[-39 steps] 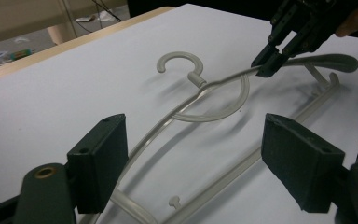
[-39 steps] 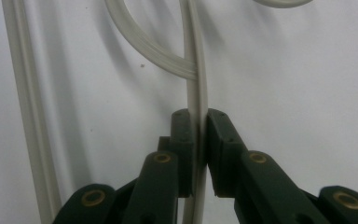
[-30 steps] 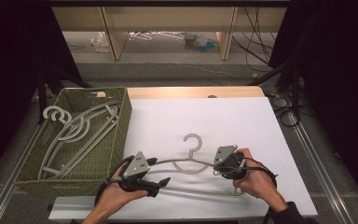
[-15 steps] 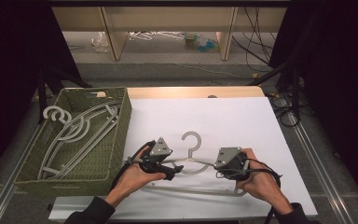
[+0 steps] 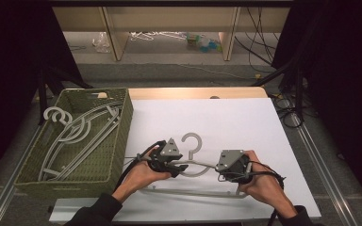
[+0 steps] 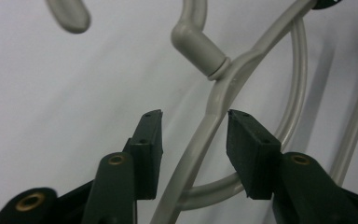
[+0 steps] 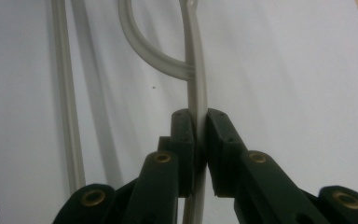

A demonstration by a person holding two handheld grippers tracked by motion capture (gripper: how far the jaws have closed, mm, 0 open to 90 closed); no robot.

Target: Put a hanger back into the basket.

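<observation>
While the right gripper (image 7: 196,154) clamps the stiff, light hanger (image 5: 195,165), the left gripper's (image 6: 193,140) jaws, just closing, straddle its shoulder untouched.

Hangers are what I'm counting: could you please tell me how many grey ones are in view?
3, perhaps more: one hanger on the white table, held between both grippers, and at least two overlapping hangers in the green basket; others may lie hidden beneath them.

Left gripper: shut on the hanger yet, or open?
Open. The left gripper straddles the grey hanger shoulder just below the hook, jaws just been closing, but gaps remain between both pads and the plastic.
</observation>
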